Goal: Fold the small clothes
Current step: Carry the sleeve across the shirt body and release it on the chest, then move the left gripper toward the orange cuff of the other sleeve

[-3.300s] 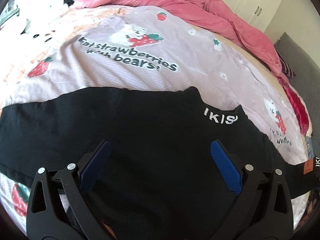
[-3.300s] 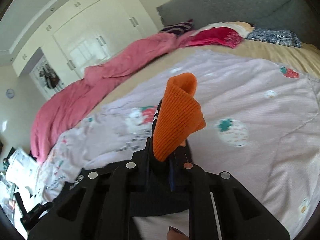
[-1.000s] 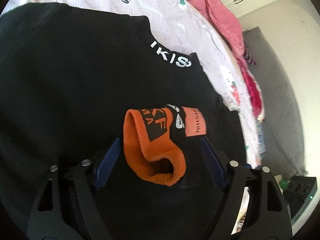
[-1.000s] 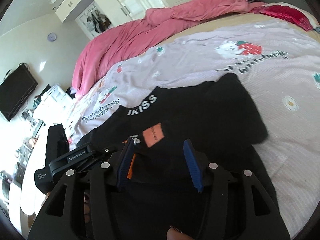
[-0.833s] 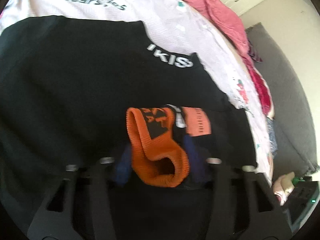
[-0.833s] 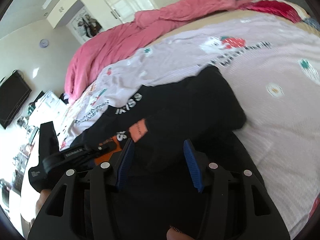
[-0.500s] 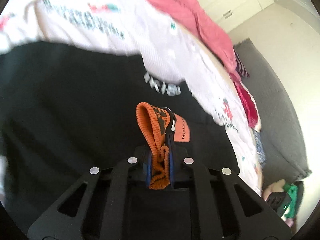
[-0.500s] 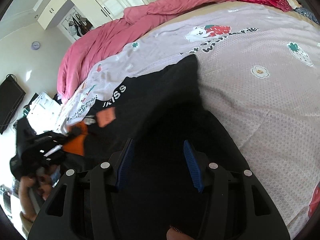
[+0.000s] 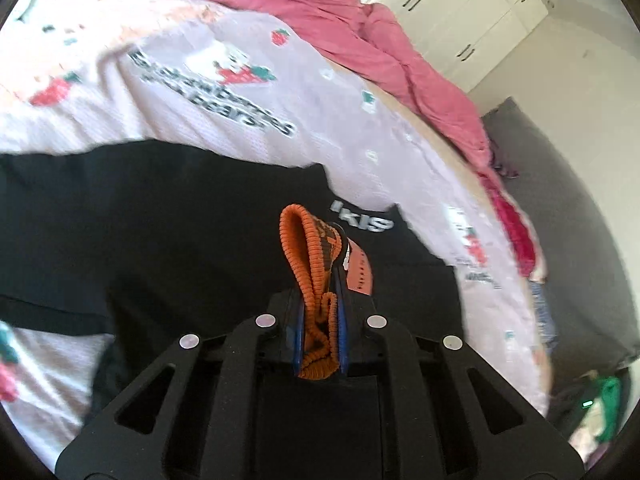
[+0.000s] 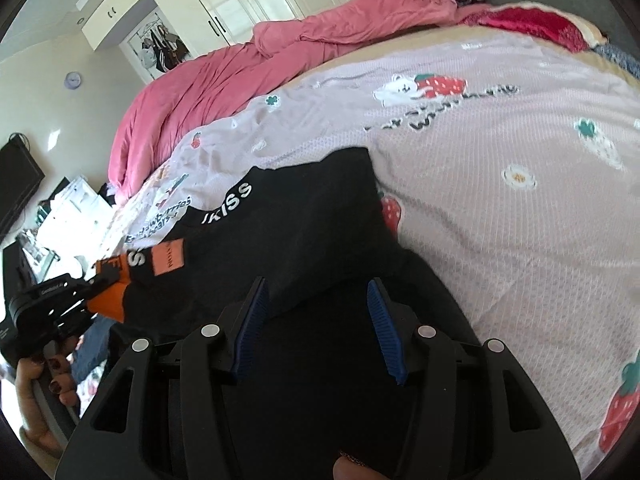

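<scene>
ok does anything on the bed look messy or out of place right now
Mostly the pink duvet, bunched in a heap along the far side of the bed rather than spread out. The black top lies only partly flat: its orange cuff is pinched up in the left gripper.

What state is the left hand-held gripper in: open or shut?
Shut. The left hand-held gripper clamps the orange cuff between its blue pads.

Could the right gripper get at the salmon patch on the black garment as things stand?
Probably yes. The right gripper is open and empty above the black garment, and the salmon patch lies exposed. The left gripper, shut on the orange cuff beside it, crowds that side.
</scene>
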The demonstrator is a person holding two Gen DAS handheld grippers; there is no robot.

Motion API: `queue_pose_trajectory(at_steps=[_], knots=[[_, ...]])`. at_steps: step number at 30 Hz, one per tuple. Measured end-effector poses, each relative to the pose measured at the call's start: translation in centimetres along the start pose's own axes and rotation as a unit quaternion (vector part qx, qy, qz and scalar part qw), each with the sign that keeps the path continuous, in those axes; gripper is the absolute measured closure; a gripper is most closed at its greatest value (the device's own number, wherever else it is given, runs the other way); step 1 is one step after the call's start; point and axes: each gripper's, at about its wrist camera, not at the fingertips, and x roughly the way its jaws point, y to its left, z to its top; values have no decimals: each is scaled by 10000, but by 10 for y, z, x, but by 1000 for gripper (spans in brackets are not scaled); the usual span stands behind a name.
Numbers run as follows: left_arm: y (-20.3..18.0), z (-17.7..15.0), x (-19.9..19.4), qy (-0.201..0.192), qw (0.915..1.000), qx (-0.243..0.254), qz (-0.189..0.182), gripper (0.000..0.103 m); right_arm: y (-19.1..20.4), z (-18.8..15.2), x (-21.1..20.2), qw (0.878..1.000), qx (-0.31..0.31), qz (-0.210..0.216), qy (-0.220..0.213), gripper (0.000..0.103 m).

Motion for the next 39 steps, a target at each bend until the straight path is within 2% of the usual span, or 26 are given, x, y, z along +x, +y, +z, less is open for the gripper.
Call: queue_pose_trajectory(at_steps=[2, 6, 9, 12, 14, 16, 17, 18, 20, 21, 25, 29, 31, 34, 37, 38, 39], knots=[[5, -2, 2, 75, 9999, 2, 83, 97, 2, 2, 2, 10000, -52, -43, -17, 53], [12, -1, -1, -85, 9971, 115, 752, 86, 5, 4, 9, 9999, -101, -91, -1, 53], [22, 3, -5, -135, 9983, -127, 544, 85, 13, 8, 16, 9995, -293, -139, 22, 53], [17, 2, -6, -133, 9984, 21, 549, 85, 24, 12, 27, 9983, -549, -183, 52, 49], [12, -3, 1, 76, 9996, 107, 253, 85, 32, 15, 35, 9973, -721, -126, 85, 47], [7, -8, 12, 326, 9993, 140, 124, 79, 36, 17, 42, 9960, -853, -203, 171, 45], [6, -12, 16, 409, 9988, 195, 185, 78, 36, 17, 48, 9953, -882, -311, 262, 44], [4, -18, 25, 552, 9972, 311, 398, 74, 36, 17, 52, 9948, -885, -365, 342, 43], [8, -26, 37, 776, 9932, 420, 763, 74, 31, 15, 67, 9917, -901, -613, 680, 41], [10, -28, 40, 833, 9924, 416, 801, 74, 27, 14, 72, 9907, -864, -681, 796, 41], [16, -28, 33, 759, 9941, 299, 715, 73, 23, 7, 72, 9913, -839, -653, 778, 41], [19, -31, 25, 694, 9948, 292, 686, 72, 26, 6, 54, 9950, -713, -384, 588, 32], [17, -30, 17, 582, 9957, 291, 662, 59, 29, 6, 45, 9955, -730, -337, 511, 29], [17, -30, 5, 400, 9966, 292, 656, 53, 36, 6, 34, 9953, -826, -303, 413, 25], [25, -34, -4, 333, 9963, 207, 765, 51, 45, 3, 25, 9944, -968, -234, 354, 13], [29, -34, -8, 317, 9967, 145, 738, 48, 48, 2, 23, 9944, -975, -233, 336, 12], [31, -34, -11, 302, 9971, 110, 696, 41, 51, 1, 22, 9945, -975, -199, 333, 12]])
